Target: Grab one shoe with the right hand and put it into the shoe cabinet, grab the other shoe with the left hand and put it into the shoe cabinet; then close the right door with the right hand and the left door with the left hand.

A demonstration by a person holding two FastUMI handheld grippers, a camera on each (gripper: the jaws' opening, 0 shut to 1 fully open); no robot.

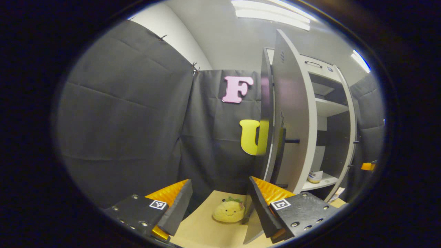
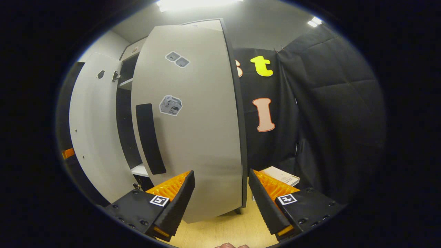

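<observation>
A tall shoe cabinet of smooth pale-grey board (image 1: 329, 106) stands upright against the black quilted cloth wall (image 1: 120, 120) of the booth, its long axis vertical; in the left gripper view its flat left door (image 1: 293, 113) swings out edge-on toward the camera, baring white shelves and a small jar (image 1: 315, 176) on the lowest shelf (image 1: 322, 182); the left gripper (image 1: 220, 203) hangs released, its ribbed jaws wide apart and gripping nothing, above a light wood-grain floor (image 1: 200, 227) where a round yellow plush toy (image 1: 228, 210) sits near the door's foot; in the right gripper view the broad right door (image 2: 200, 120), with a dark vertical recessed handle (image 2: 150, 137) and small stickers, stands just ahead of the right gripper (image 2: 220, 203), likewise spread open and empty; a pale flat box (image 2: 280, 176) lies on the floor to the right.
</observation>
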